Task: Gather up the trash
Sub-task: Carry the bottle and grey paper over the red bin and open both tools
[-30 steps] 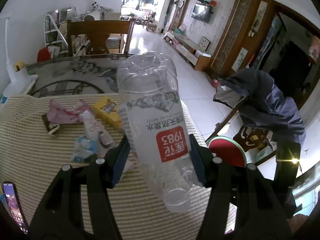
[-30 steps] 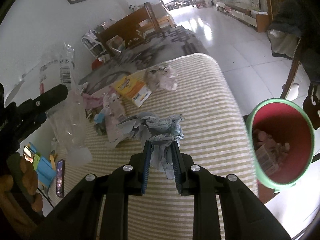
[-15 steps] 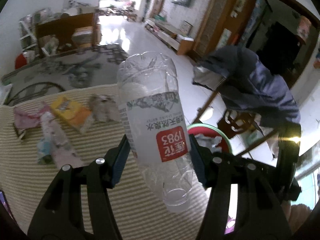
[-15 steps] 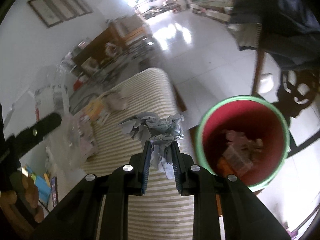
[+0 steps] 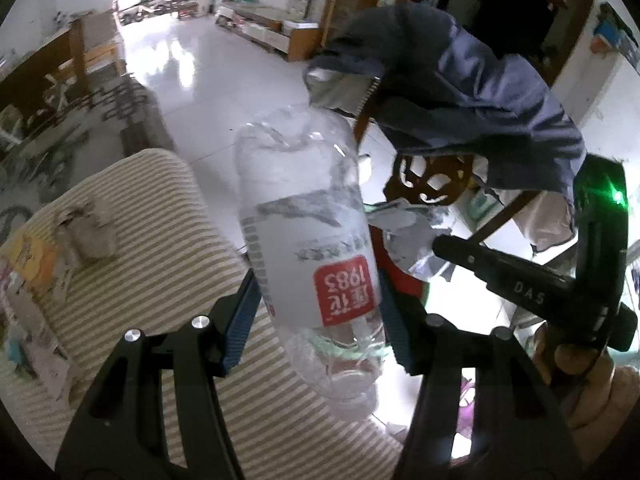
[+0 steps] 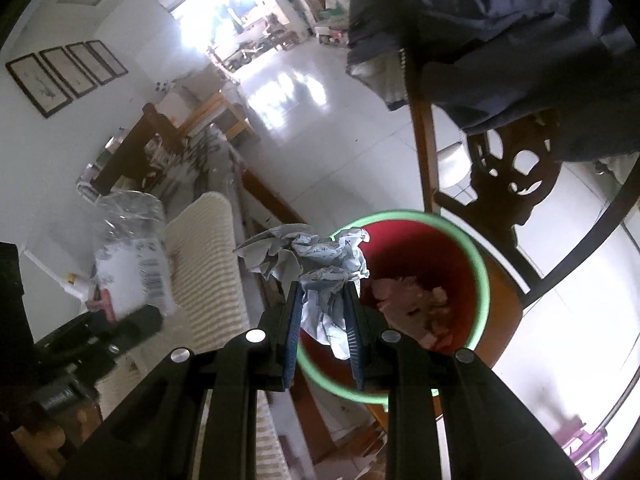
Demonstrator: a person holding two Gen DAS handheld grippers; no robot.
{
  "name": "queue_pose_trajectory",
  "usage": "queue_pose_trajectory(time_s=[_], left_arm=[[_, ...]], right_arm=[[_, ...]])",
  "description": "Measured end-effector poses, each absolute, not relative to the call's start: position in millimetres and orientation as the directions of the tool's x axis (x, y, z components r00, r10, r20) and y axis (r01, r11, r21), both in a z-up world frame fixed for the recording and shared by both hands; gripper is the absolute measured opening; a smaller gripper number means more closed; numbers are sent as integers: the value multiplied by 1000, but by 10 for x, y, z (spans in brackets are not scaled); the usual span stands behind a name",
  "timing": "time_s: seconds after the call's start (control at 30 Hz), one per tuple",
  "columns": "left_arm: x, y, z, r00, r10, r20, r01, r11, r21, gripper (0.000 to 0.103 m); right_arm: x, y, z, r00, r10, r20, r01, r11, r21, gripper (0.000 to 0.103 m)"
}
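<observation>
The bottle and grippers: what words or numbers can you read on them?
"1983", upside down, on the red label of the clear plastic bottle.
"DAS" on the black right gripper's arm.
Grey characters above the red label: too blurred.
Scribbles on the crumpled grey paper: unreadable.
</observation>
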State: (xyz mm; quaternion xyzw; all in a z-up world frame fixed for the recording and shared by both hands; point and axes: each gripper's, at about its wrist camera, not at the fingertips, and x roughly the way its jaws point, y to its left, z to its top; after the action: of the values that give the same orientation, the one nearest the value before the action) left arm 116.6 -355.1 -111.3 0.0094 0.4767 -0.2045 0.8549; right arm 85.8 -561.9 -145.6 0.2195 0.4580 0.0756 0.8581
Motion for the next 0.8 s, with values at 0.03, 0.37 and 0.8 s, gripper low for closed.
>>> queue_pose_trajectory(time_s=[0.03,0.37,0.8], left_arm=[[1182,-3605,-1120,455,-345,-821,368,912,-180,54],[1257,-3710,-1086,473,-362,-803,362,911,-198,75],[1231,-2382,-1124,553,-193,-810,26,976,-215,78]], right_arm=[[865,-5638,-1454,571,323,-755,74,895,439,22],[897,-5801,-1464,598,294,-746,117,889,443,52],[932,-5593,-1456,584,314,-748,97,888,448,54]])
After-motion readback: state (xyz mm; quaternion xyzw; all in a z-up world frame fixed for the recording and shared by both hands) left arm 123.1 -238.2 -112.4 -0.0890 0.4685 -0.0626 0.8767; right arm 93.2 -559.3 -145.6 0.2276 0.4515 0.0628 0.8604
